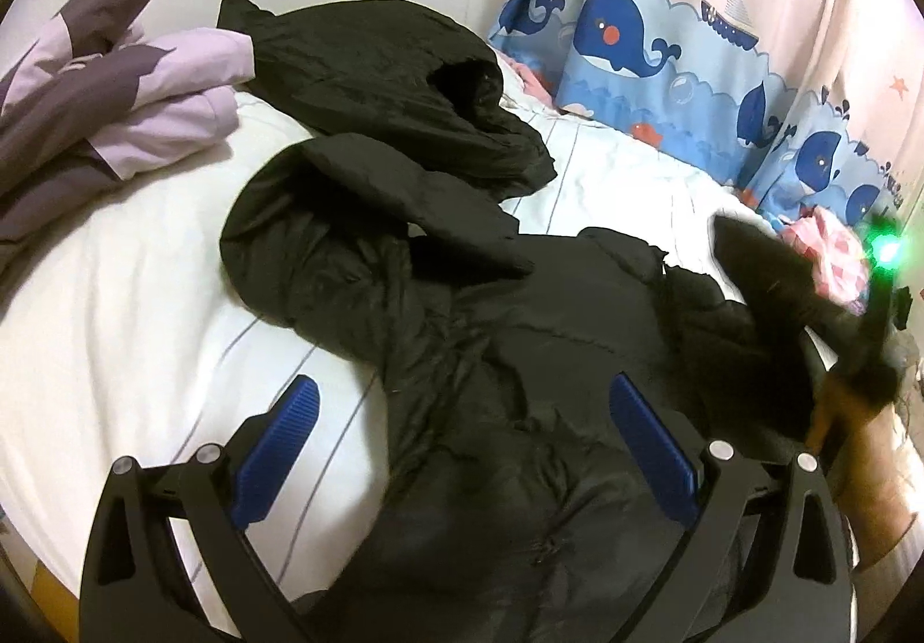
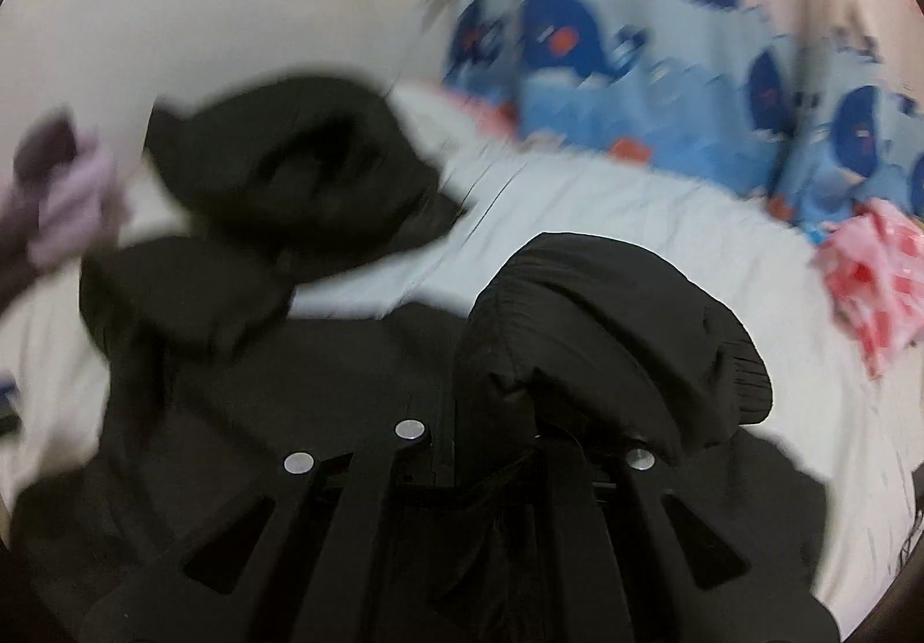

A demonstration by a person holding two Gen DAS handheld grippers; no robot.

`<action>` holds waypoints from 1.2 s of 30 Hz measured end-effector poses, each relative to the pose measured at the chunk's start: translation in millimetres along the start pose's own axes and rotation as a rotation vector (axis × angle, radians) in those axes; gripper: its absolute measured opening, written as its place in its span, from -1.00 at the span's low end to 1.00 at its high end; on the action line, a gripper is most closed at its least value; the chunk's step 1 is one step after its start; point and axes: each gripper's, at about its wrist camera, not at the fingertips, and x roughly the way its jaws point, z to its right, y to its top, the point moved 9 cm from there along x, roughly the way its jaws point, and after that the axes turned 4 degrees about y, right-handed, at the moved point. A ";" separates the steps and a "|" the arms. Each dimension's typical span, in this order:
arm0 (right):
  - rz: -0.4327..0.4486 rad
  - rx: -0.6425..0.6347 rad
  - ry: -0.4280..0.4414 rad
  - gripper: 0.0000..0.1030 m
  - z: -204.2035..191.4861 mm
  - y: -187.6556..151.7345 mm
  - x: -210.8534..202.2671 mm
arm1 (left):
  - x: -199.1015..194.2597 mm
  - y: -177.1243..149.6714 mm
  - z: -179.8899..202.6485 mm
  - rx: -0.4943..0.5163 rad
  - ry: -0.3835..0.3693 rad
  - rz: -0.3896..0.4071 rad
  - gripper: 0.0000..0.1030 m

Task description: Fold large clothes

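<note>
A large black puffer jacket (image 1: 491, 354) lies spread on the bed, its left sleeve curled at the upper left. My left gripper (image 1: 462, 400) is open and empty, hovering just above the jacket's body. My right gripper (image 2: 491, 429) is shut on the jacket's right sleeve (image 2: 606, 331) and holds it lifted over the jacket body; the sleeve hides its fingertips. In the left wrist view the right gripper (image 1: 866, 320) shows blurred at the right with the raised sleeve (image 1: 768, 262). The right wrist view is motion-blurred.
A second black garment (image 1: 392, 89) lies beyond the jacket on the white striped sheet (image 1: 115, 296). A purple quilt (image 1: 98, 83) is piled at the left. A whale-print curtain (image 1: 664, 43) hangs behind. Pink cloth (image 1: 837, 256) lies at the right.
</note>
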 end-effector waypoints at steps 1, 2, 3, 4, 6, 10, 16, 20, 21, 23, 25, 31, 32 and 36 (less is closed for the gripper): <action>-0.038 -0.014 0.011 -0.92 -8.7 -11.5 11.4 | -0.7 -0.1 -0.4 0.004 0.002 0.001 0.87; -0.064 -0.030 0.014 -0.92 -15.5 -22.2 19.9 | -1.2 -0.2 0.0 0.013 0.004 0.002 0.87; -0.092 -0.055 0.009 -0.92 -21.8 -31.7 30.3 | -2.0 -0.7 0.7 0.022 0.004 0.002 0.87; -0.117 -0.072 0.008 -0.91 -26.6 -39.6 36.1 | -2.9 -1.2 1.7 0.028 0.006 0.003 0.87; -0.138 -0.103 -0.001 -0.89 -31.9 -50.5 42.1 | -3.8 -2.0 3.8 0.045 0.011 0.006 0.87; -0.155 -0.131 -0.009 -0.79 -37.9 -58.5 47.0 | -5.0 -3.1 8.0 0.063 0.008 0.007 0.87; -0.177 -0.197 0.012 0.17 -49.8 -61.7 38.6 | -4.0 -3.2 5.9 0.051 0.005 -0.004 0.87; -0.141 -0.139 0.093 0.48 -51.5 -51.4 22.1 | -0.2 -3.0 -2.6 0.008 -0.013 -0.028 0.87; -0.124 -0.086 0.137 0.50 -48.7 -46.8 16.0 | 0.2 -3.2 -4.2 0.000 -0.016 -0.031 0.87; -0.096 0.013 0.190 0.53 -40.8 -38.7 7.8 | 0.6 -2.7 -7.9 -0.015 -0.018 -0.035 0.87; -0.066 0.116 0.238 0.54 -29.9 -29.8 0.3 | 0.4 -2.3 -11.0 -0.026 -0.018 -0.035 0.87; 0.010 0.157 0.195 0.55 -13.9 -2.6 -19.2 | 1.3 -1.9 -16.5 -0.047 -0.021 -0.041 0.87; 0.062 0.158 0.176 0.55 -10.1 5.4 -30.6 | 0.9 -1.7 -17.8 -0.051 -0.021 -0.041 0.87; 0.068 0.154 0.152 0.80 0.2 14.8 -49.0 | 0.9 -0.7 -21.5 -0.072 -0.034 -0.049 0.87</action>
